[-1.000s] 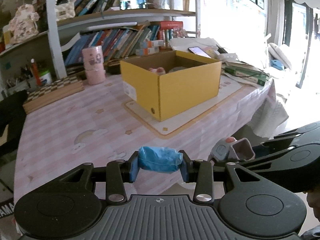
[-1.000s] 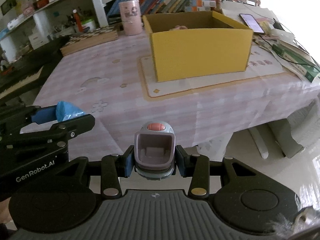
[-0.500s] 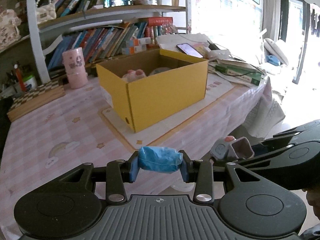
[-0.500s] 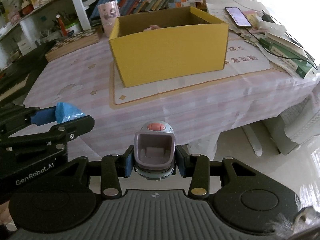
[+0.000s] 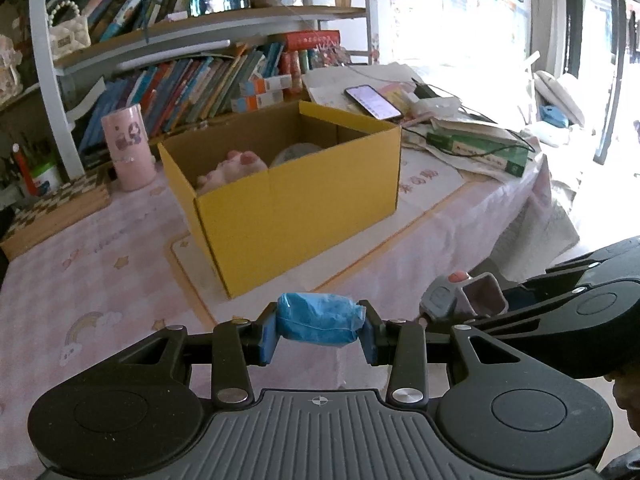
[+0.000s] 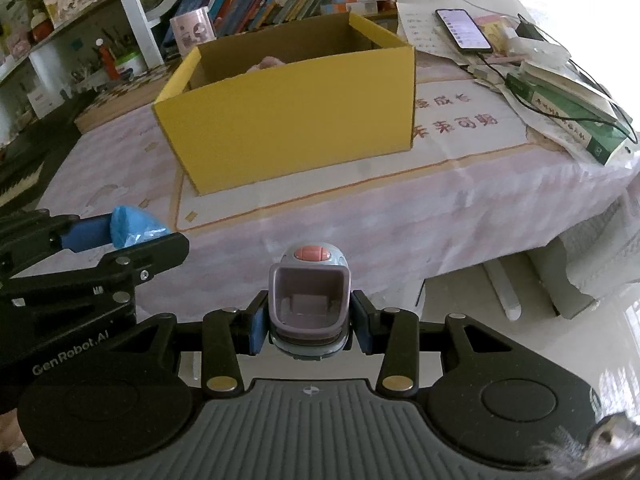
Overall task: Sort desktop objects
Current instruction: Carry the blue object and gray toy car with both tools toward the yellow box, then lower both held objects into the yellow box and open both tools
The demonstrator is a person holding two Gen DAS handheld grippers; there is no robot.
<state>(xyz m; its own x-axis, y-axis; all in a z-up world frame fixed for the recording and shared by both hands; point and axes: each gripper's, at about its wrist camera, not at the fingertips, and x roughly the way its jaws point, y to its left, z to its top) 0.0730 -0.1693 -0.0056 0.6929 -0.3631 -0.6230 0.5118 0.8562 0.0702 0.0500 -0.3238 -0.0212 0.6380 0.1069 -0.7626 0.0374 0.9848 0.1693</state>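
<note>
Before one yellow box [image 5: 296, 200], two hand-held grippers, each loaded

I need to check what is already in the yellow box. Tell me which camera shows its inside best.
The left wrist view: it looks into the yellow box, showing a pink plush toy. The right wrist view shows mostly its front wall, only a pink sliver inside.

You are in a home, in a room for reading and study. You see shelves [image 5: 208, 46] stuffed with books [image 5: 192, 88], a table with a pink cloth [image 5: 100, 280] with rainbows and stars, a phone [image 6: 462, 28], and a pink cup [image 5: 128, 148].
</note>
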